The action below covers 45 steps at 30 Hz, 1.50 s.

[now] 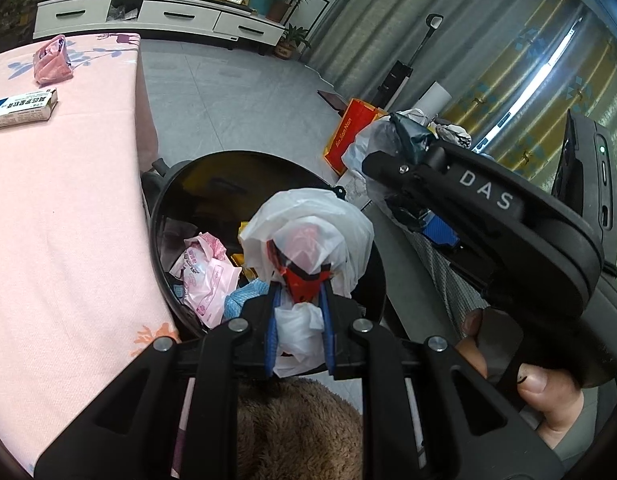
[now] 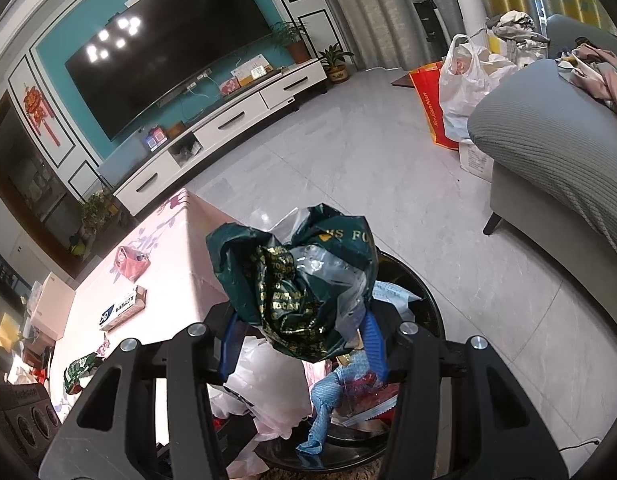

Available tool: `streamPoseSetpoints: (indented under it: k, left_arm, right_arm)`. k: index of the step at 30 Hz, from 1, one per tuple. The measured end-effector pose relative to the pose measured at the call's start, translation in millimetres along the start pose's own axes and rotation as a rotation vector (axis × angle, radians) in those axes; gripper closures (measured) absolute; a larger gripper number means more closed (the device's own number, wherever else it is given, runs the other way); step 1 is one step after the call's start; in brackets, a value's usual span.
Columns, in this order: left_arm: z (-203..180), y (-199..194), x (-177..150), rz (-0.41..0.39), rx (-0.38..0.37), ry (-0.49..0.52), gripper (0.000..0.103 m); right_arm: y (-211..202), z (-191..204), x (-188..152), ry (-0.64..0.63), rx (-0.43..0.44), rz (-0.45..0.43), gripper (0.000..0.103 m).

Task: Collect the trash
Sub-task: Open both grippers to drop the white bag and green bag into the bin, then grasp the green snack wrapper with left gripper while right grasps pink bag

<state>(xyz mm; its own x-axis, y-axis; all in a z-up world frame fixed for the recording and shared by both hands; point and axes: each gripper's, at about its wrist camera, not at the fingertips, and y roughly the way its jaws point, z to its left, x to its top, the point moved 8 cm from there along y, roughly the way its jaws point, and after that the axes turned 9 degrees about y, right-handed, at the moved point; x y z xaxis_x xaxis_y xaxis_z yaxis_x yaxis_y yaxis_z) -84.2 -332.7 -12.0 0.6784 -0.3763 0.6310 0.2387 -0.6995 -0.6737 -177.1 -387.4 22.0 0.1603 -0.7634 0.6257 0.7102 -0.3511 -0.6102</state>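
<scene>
Right now both tongs are hovering over the black bin [image 1: 168, 216]: the left tongs [image 1: 298, 300] are pinching a white bag [image 1: 308, 232] tight, the right tongs [image 2: 304, 332] are clamping a green bag [image 2: 292, 280]; desk [image 1: 68, 220] at nine o'clock.

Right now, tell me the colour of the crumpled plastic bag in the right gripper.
Dark green with gold print, clearest in the right wrist view.

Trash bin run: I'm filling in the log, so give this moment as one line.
left gripper: shut on white plastic bag | right gripper: shut on dark green bag | both above black bin
</scene>
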Motion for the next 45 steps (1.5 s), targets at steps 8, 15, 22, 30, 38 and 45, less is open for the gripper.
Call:
streamPoseSetpoints:
  k: [8, 15, 22, 30, 38, 45]
  left_arm:
    - [-1, 3, 0, 0.013, -0.005, -0.003, 0.085]
    - [0, 4, 0, 0.023, -0.001, -0.004, 0.085]
    - [-2, 7, 1, 0.029, 0.005, 0.008, 0.085]
    - [-4, 11, 0, 0.045, 0.003, 0.015, 0.085]
    - [-6, 11, 2, 0.037, -0.008, 0.019, 0.066]
    - [2, -10, 8, -0.020, -0.010, 0.002, 0.024]
  right_arm:
    - [5, -2, -3, -0.007, -0.007, 0.017, 0.052]
    - [9, -3, -3, -0.008, -0.010, 0.034, 0.052]
    - [11, -2, -3, -0.013, -0.009, 0.046, 0.052]
    - [15, -4, -5, -0.011, -0.024, 0.061, 0.048]
    - [13, -6, -5, 0.018, -0.008, 0.064, 0.027]
    - [7, -4, -3, 0.028, -0.018, 0.039, 0.009]
